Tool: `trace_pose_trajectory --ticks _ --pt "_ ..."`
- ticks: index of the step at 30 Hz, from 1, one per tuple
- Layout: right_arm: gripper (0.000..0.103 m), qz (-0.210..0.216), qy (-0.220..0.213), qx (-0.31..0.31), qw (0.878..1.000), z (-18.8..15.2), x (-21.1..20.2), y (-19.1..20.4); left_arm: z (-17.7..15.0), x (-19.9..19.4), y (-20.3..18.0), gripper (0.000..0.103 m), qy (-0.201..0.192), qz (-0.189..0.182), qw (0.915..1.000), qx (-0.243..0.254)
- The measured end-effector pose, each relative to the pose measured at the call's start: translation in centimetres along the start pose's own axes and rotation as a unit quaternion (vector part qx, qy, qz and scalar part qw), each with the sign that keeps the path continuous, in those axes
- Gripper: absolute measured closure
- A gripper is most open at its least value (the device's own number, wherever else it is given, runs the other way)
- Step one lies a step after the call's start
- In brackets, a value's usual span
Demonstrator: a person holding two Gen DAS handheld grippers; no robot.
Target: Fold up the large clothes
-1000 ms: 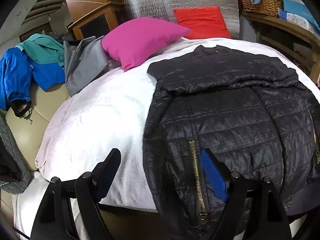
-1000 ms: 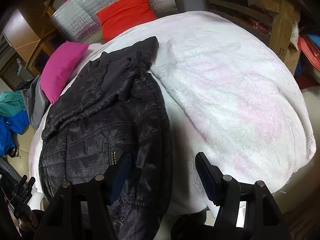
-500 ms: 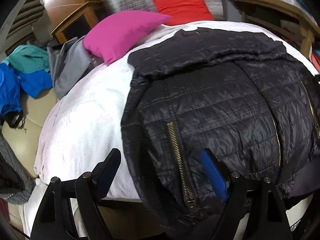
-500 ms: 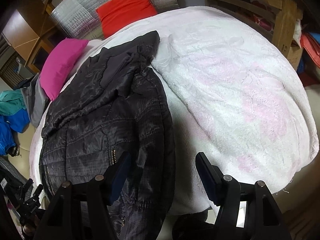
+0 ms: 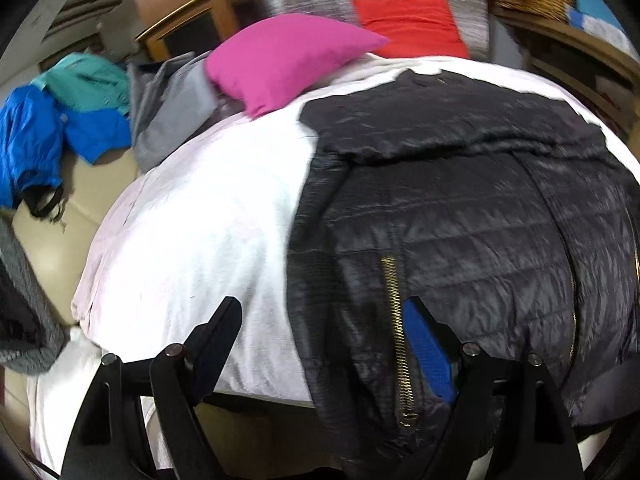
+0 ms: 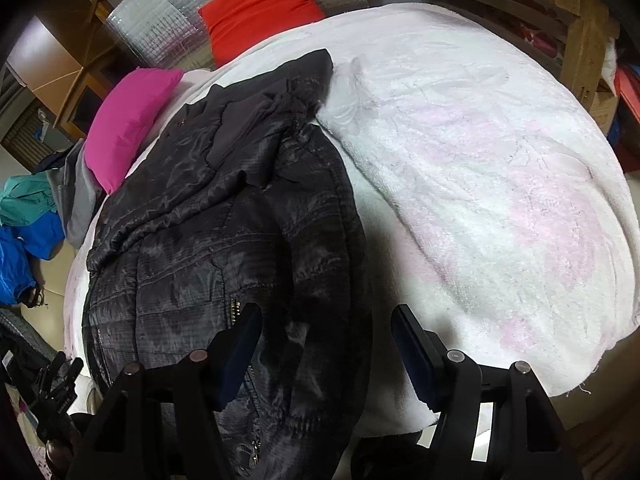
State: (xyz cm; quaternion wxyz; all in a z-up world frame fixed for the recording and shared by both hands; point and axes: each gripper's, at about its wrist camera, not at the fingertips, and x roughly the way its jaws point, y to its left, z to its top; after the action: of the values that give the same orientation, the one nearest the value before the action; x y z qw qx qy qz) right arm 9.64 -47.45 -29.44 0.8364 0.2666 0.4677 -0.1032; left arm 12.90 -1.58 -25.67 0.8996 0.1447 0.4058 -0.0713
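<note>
Jacket: black quilted jacket (image 5: 460, 208) lies flat on white blanket (image 5: 208, 216) covering the bed, collar end toward 12 o'clock, hem hanging over the near edge at 6 o'clock.
Zip: brass pocket zipper (image 5: 396, 344) runs down near the hem.
Left hand-held gripper (image 5: 324, 336): jaws apart, nothing pinched; jacket's left edge lies below the gap, blue-padded finger over the quilting.
Right hand-held gripper (image 6: 326, 344): jaws apart, empty, straddling the jacket's right edge above the hem.
Pillows: pink pillow (image 5: 288, 60) at 11 o'clock of the jacket; red pillow (image 5: 412, 24) at 12, against a silver panel.
Other clothes: blue garment (image 5: 36, 140), teal and grey ones at 9 to 10 o'clock, off the blanket.
</note>
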Motion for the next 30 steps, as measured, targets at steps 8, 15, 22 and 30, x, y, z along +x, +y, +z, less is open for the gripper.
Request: trace_pose_trajectory --ticks 8,15,22,30 --pt "0.032 -0.001 0.004 -0.002 1.000 0.0 0.5 0.9 -0.1 0.0 2.4 0.020 -0.005 0.013 0.9987 -0.050" --pt "0.032 -0.002 0.006 -0.004 1.000 0.1 0.7 1.0 0.0 0.0 2.5 0.020 -0.007 0.012 0.9986 -0.051" --pt "0.032 -0.001 0.005 -0.003 1.000 0.0 0.6 0.9 -0.1 0.0 2.3 0.020 -0.004 0.019 0.9988 -0.045" --pt "0.032 0.002 0.015 -0.010 1.000 -0.7 0.3 -0.4 -1.3 1.3 1.2 0.020 0.062 -0.018 0.9973 -0.036"
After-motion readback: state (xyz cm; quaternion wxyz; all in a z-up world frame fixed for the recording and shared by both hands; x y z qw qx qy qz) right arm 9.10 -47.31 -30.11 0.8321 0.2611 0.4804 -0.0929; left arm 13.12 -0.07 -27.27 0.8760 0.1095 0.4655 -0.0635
